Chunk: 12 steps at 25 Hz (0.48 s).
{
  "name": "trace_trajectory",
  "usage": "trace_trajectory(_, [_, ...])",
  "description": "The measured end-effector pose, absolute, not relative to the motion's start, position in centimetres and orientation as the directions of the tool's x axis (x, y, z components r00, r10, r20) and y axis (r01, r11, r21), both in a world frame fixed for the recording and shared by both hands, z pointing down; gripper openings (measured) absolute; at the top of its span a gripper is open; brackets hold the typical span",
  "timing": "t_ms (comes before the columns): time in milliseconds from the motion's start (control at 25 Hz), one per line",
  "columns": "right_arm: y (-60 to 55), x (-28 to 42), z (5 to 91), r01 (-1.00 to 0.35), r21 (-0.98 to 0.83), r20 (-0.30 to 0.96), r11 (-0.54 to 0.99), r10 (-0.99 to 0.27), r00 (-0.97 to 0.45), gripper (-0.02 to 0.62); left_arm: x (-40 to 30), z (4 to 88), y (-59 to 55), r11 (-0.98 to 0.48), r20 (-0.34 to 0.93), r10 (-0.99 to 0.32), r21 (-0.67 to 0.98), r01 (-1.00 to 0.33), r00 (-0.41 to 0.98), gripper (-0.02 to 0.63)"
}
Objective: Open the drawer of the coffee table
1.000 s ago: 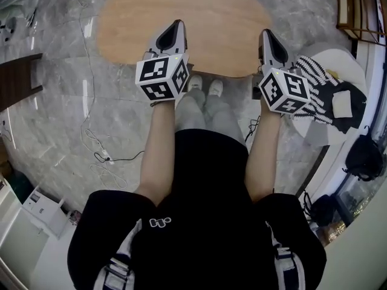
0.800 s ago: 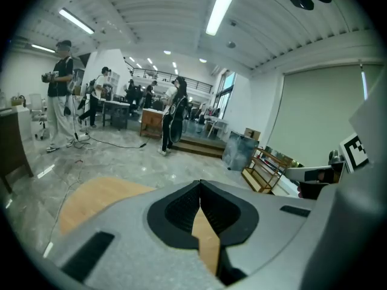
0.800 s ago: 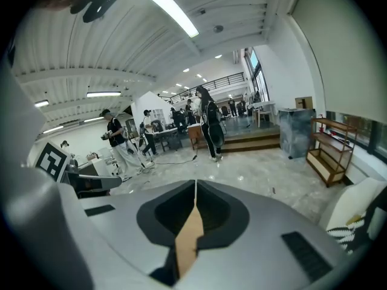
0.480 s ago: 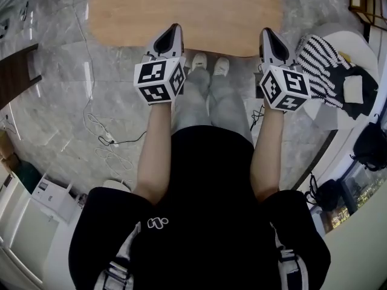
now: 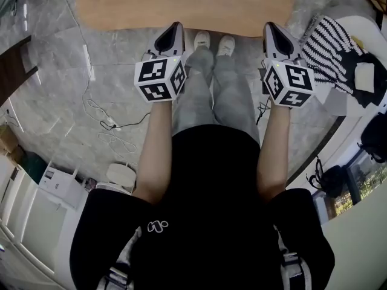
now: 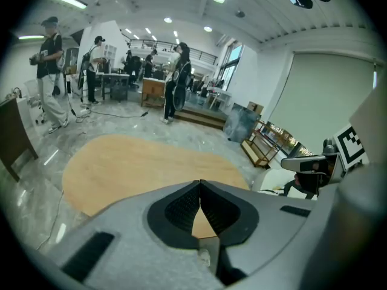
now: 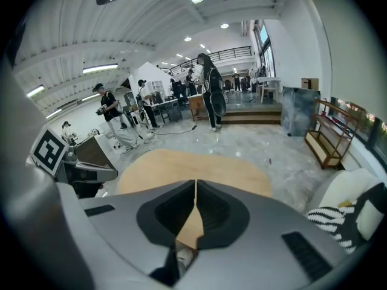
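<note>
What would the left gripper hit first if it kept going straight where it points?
Most likely the wooden top of the coffee table, near its closer edge. The left gripper, jaws shut, aims at it with nothing between, though depth is hard to judge.

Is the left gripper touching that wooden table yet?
Apart. In the left gripper view the left gripper, shut, hangs in the air, and the table shows its whole top well beyond the tips.
</note>
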State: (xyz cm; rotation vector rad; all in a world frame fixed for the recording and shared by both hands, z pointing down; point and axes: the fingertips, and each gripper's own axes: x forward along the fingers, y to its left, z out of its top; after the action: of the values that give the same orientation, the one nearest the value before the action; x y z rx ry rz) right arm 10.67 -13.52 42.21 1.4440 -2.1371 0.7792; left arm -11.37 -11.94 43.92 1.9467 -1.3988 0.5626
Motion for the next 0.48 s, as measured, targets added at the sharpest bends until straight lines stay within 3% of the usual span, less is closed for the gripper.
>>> trace_trajectory(480, [-9.9,10.2,50.0,-0.923,-0.247,0.705,0.294,-0.599,-0.38,0.012,-11.7,51.8,-7.4,-0.183,0.755,-0.557,0.293,-0.938,0.345,0.009])
